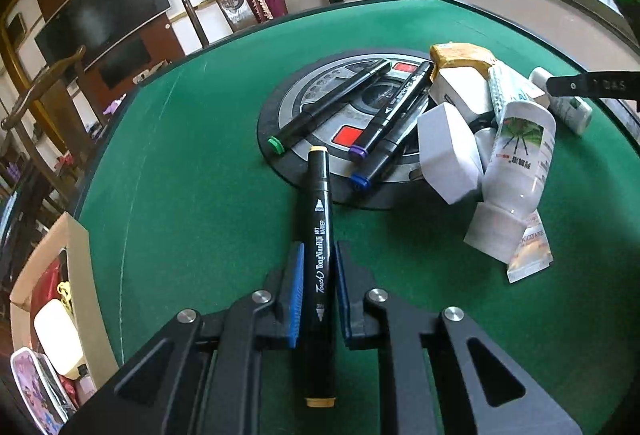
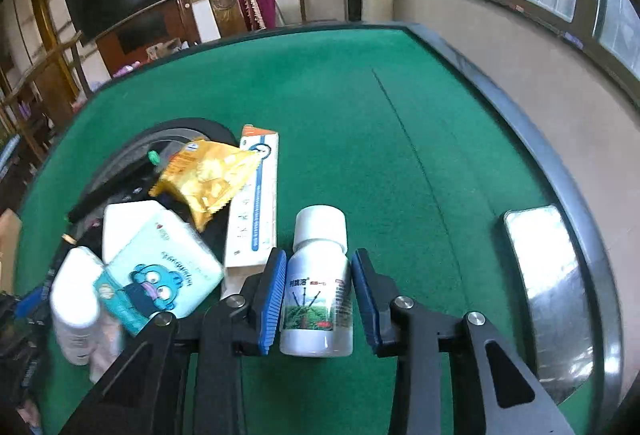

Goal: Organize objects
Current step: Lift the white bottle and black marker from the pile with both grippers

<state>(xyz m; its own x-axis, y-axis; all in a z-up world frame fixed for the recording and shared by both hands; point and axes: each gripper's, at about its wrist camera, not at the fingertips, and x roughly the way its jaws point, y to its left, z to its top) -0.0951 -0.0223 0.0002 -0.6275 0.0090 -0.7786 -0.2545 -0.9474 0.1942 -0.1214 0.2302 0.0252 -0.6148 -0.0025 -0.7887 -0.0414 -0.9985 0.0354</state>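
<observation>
In the left wrist view my left gripper (image 1: 318, 255) is shut on a black marker with yellow ends (image 1: 319, 219), which lies lengthwise between the blue pads above the green felt table (image 1: 180, 175). In the right wrist view a small white bottle with a green label (image 2: 318, 291) stands between the blue pads (image 2: 273, 295) of my right gripper (image 2: 319, 275), and both pads touch its sides. A finger of that right gripper (image 1: 592, 85) shows at the right edge of the left view.
Three more markers (image 1: 332, 103) lie across the round centre panel (image 1: 316, 87). Beside them are a white box (image 1: 448, 151), a lying bottle (image 1: 516, 171), a yellow packet (image 2: 208, 175), a long carton (image 2: 256, 203) and a tissue pack (image 2: 160, 267). A cardboard box (image 1: 76, 275) sits left; a metal tray (image 2: 548, 287) right.
</observation>
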